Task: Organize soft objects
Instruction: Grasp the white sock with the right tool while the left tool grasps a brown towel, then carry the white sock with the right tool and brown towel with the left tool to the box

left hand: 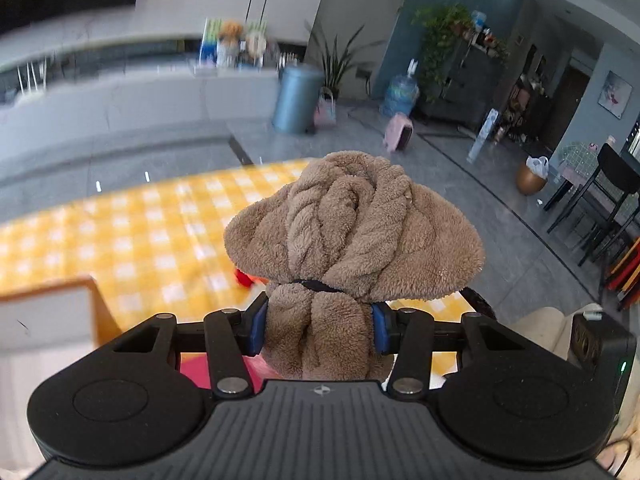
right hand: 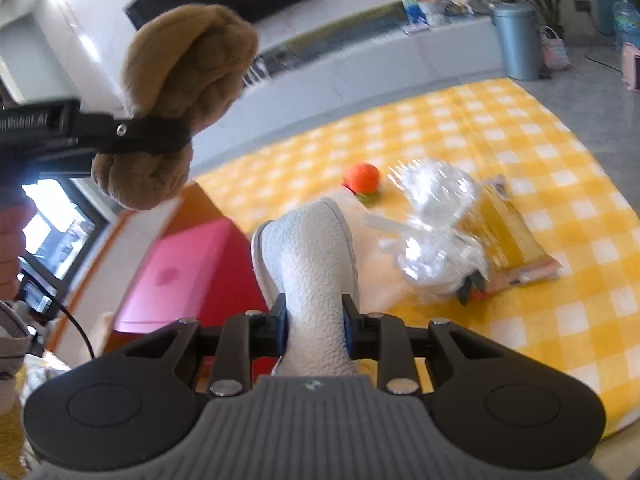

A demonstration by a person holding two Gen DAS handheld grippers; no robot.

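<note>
Left wrist view: left gripper clamps a brown plush toy.
Right gripper: pinches a white towel above the yellow checked blanket.

Yellow checked blanket, orange ball, crinkled clear wrapper

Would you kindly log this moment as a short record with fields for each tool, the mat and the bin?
left tool: shut on brown plush towel bundle, held in the air
right tool: shut on white fleecy item
mat: yellow checked mat carries orange ball and clear plastic-wrapped packet
bin: red-lined box left of the white item
</note>
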